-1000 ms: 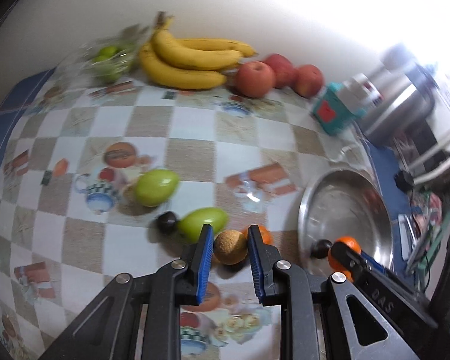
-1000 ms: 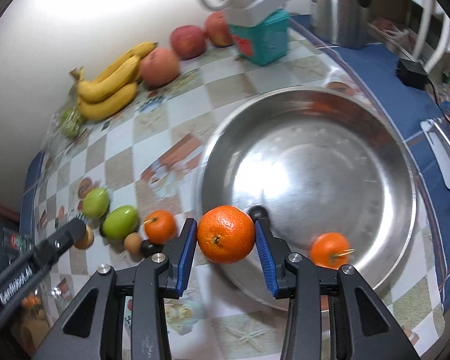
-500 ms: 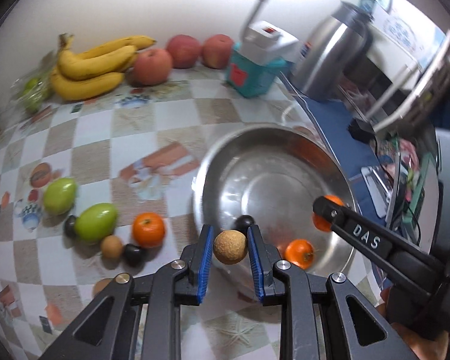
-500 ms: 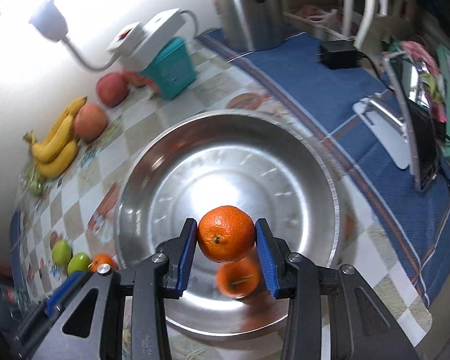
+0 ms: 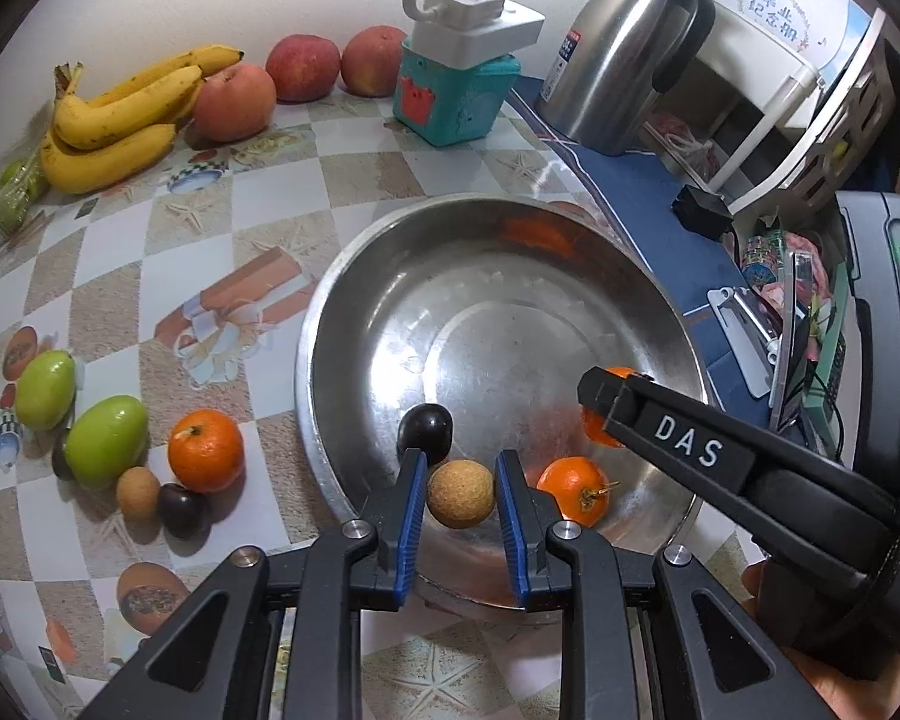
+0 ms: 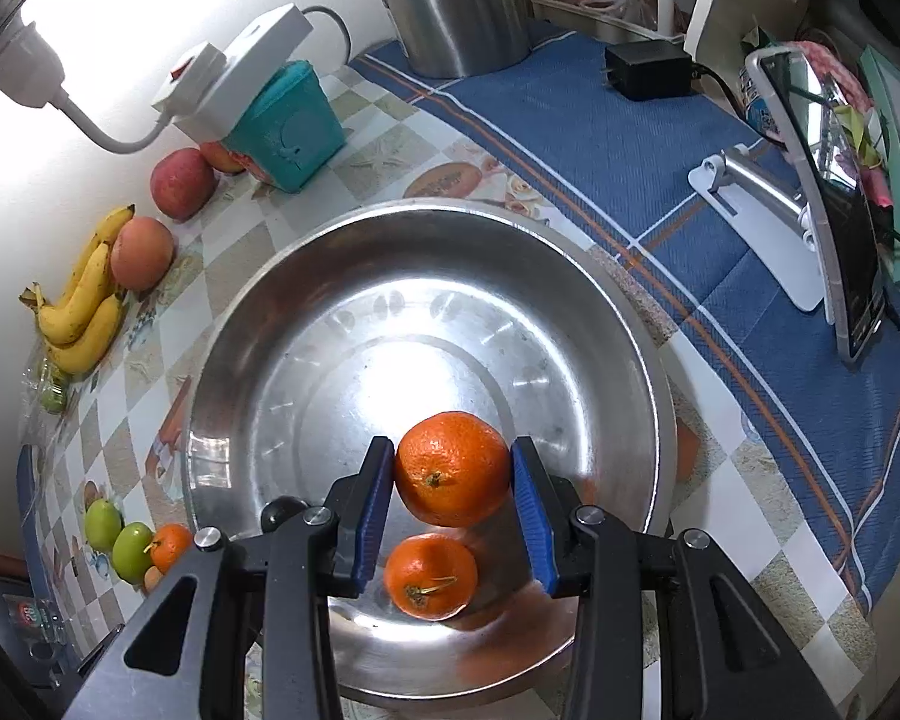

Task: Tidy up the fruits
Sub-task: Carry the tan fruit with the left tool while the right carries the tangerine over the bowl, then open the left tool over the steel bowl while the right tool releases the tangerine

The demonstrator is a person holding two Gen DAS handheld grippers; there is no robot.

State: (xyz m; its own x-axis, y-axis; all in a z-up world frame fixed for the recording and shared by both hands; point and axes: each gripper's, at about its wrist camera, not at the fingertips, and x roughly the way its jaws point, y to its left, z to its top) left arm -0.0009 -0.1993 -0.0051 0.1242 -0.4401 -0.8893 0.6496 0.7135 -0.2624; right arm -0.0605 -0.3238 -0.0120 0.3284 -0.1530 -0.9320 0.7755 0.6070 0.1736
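Note:
A steel bowl [image 5: 354, 300] [image 6: 630, 360] sits on the checkered table. My left gripper [image 5: 459, 495] is shut on a small tan round fruit [image 5: 460, 493] and holds it over the bowl's near rim. My right gripper [image 6: 450, 480] is shut on an orange [image 6: 452, 468] over the bowl; it shows in the left wrist view [image 5: 600, 405] too. In the bowl lie a stemmed orange [image 5: 573, 489] [image 6: 429, 576] and a dark plum [image 5: 426, 429] [image 6: 282, 510].
Left of the bowl lie an orange [image 5: 206, 450], two green fruits [image 5: 107, 441], a tan fruit [image 5: 138, 484] and a dark plum [image 5: 181, 510]. Bananas [image 5: 120, 120], apples [image 5: 300, 66], a teal box [image 5: 450, 96] and a kettle [image 5: 624, 54] line the back.
Both grippers moved further over the bowl with their fruits held. The left gripper came down nearer the bowl's near rim. The right gripper's orange now hangs above the stemmed orange.

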